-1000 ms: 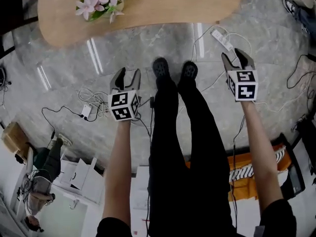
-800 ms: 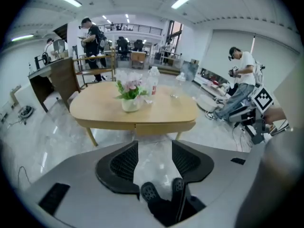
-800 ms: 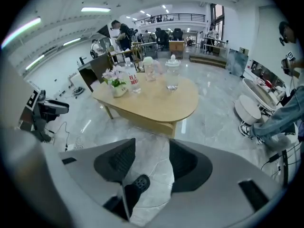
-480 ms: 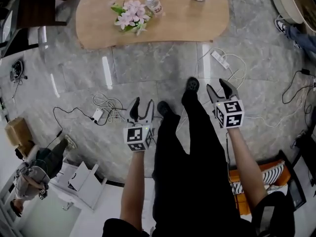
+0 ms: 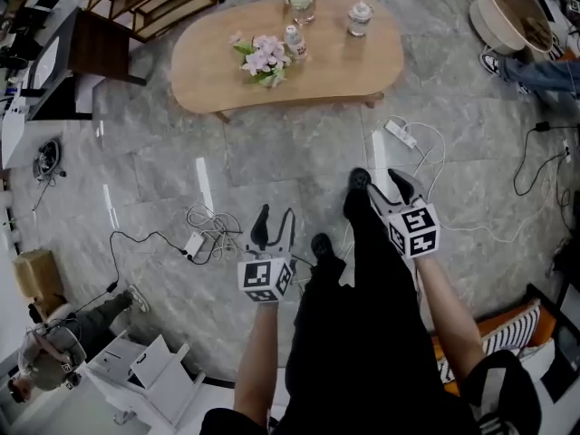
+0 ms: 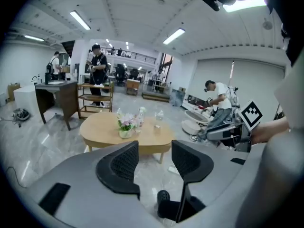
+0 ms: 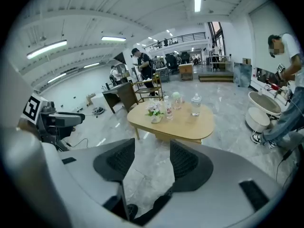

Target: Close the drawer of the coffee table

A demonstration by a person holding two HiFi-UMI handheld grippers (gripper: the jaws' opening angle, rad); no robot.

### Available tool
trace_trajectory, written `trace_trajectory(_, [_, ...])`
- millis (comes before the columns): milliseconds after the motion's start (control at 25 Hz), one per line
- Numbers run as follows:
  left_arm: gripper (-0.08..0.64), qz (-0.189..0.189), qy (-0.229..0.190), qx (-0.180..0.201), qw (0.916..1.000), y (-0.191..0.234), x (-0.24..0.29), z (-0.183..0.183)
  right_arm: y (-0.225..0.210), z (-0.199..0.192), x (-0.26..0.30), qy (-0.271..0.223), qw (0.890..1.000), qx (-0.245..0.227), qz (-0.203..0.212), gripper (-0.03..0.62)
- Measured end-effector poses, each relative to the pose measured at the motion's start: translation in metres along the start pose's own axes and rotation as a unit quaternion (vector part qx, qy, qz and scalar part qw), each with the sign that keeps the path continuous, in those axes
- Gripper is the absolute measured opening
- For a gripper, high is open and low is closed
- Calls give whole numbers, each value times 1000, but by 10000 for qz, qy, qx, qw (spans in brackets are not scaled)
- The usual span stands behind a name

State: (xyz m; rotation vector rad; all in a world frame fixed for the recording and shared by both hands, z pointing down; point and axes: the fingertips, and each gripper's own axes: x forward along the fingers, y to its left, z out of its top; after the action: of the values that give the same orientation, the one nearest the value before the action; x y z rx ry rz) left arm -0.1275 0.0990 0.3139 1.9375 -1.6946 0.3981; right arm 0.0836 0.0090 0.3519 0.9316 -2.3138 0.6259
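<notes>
You stand on a grey marble floor (image 5: 272,152), looking steeply down. The low oval wooden bench (image 5: 335,62) lies ahead, well apart from both hands. It carries a pot of pink flowers (image 5: 263,57) and a few bottles (image 5: 360,16).

The drawer shows in no view. Neither an open box nor a handle can be made out along the bench's near edge, so find it first as you approach.

The left gripper (image 5: 276,217) is released, jaws apart with only floor between them. The right gripper (image 5: 388,185) is likewise released and empty.

Loose cables (image 5: 213,229) and a power strip (image 5: 400,135) lie on the floor between you and the bench — step around them.

To close the drawer well, a flat push on the middle of its front probably serves best — straight along its runners, and slow enough that the bottles stay upright.
</notes>
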Motion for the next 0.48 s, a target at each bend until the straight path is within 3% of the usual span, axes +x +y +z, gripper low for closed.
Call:
trace_trajectory(240, [222, -301, -666, 149, 9972, -9, -99, 4, 107, 13, -71, -620, 9974, -361, -45, 199])
trace_trajectory(480, [201, -681, -1223, 195, 9900, -24, -165, 14, 170, 24, -130, -1183, 9910, -593, -222, 199])
